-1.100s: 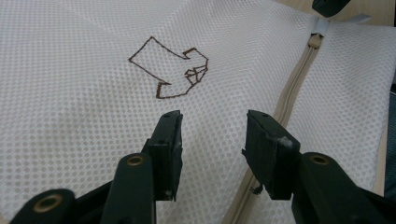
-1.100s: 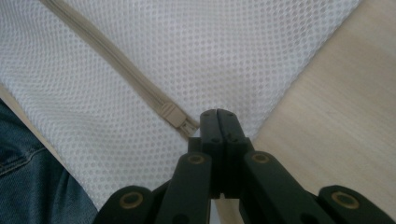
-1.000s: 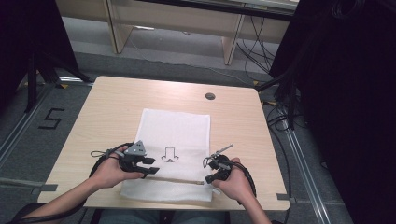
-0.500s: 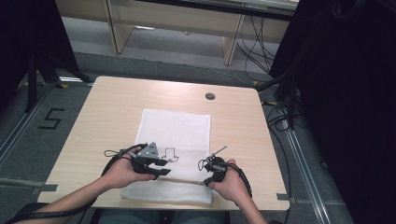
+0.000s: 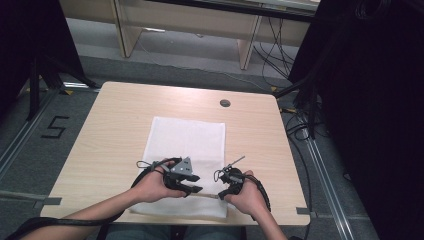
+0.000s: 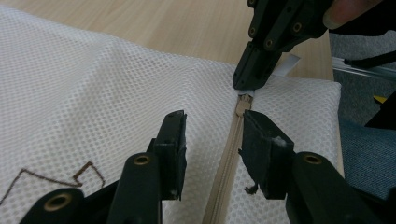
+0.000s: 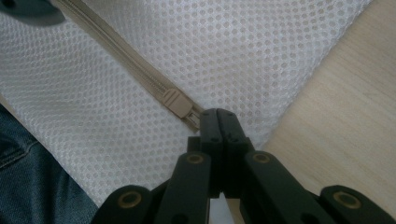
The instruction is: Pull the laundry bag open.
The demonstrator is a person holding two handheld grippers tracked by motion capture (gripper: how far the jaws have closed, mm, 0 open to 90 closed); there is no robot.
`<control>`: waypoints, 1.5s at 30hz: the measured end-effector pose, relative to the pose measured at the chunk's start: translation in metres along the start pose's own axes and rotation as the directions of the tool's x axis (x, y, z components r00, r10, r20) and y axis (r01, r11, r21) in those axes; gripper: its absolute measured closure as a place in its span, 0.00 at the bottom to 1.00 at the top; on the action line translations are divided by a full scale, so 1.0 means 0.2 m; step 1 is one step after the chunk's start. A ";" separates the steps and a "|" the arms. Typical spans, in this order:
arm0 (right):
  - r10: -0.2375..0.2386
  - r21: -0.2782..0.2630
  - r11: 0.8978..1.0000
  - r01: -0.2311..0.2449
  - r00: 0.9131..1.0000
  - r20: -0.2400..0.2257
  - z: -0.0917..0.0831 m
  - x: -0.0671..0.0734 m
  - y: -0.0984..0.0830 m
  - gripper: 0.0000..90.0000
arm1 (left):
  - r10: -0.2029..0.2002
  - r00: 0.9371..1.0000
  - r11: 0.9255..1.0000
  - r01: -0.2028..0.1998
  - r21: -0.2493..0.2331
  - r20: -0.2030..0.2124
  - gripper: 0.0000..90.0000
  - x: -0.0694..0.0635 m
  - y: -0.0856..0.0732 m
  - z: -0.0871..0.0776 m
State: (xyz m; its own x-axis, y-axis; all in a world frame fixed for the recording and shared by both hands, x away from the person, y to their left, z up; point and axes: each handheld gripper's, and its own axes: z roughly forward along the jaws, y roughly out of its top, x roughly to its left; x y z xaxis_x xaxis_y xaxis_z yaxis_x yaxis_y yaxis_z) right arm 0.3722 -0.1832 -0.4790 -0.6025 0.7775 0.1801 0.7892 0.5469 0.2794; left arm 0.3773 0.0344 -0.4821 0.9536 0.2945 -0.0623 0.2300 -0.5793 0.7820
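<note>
Pinching the zipper pull (image 7: 176,102) end with my shut right tongs (image 7: 218,116), I bring my open left tongs (image 6: 211,149) over the mesh bag (image 6: 84,93) zipper slowly.

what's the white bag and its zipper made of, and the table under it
White mesh laundry bag: seemingly synthetic netting, matte, with an even grid of tiny holes. Beige zipper: woven tape with a slider that looks like moulded plastic, though painted metal is possible. Light wooden table: pale wood-grain top, smooth; likely laminate rather than solid wood.
</note>
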 end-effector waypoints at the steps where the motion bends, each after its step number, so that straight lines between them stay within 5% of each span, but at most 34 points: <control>1: -0.004 0.005 1.000 0.004 1.000 -0.007 0.00 0.00 0.00 1.00 | 0.010 1.000 1.000 -0.010 0.004 0.005 0.66 0.00 0.00 0.01; 29: -0.011 -0.006 1.000 0.011 1.000 -0.021 0.00 -0.02 0.00 1.00 | 0.070 0.996 0.996 -0.073 0.054 0.047 0.68 -0.04 0.07 0.18; 45: -0.003 -0.006 1.000 0.003 0.999 -0.039 0.00 -0.03 0.00 1.00 | 0.073 0.995 0.995 -0.077 0.065 0.062 0.72 -0.06 0.08 0.23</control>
State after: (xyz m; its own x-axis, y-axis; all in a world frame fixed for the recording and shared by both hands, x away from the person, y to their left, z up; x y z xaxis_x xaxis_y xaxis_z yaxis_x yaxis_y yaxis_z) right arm 0.3756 -0.1881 -0.4804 -0.6094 0.7629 0.2160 0.7866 0.5473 0.2859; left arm 0.3776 -0.0137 -0.4974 0.9781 0.2039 -0.0431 0.1679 -0.6486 0.7424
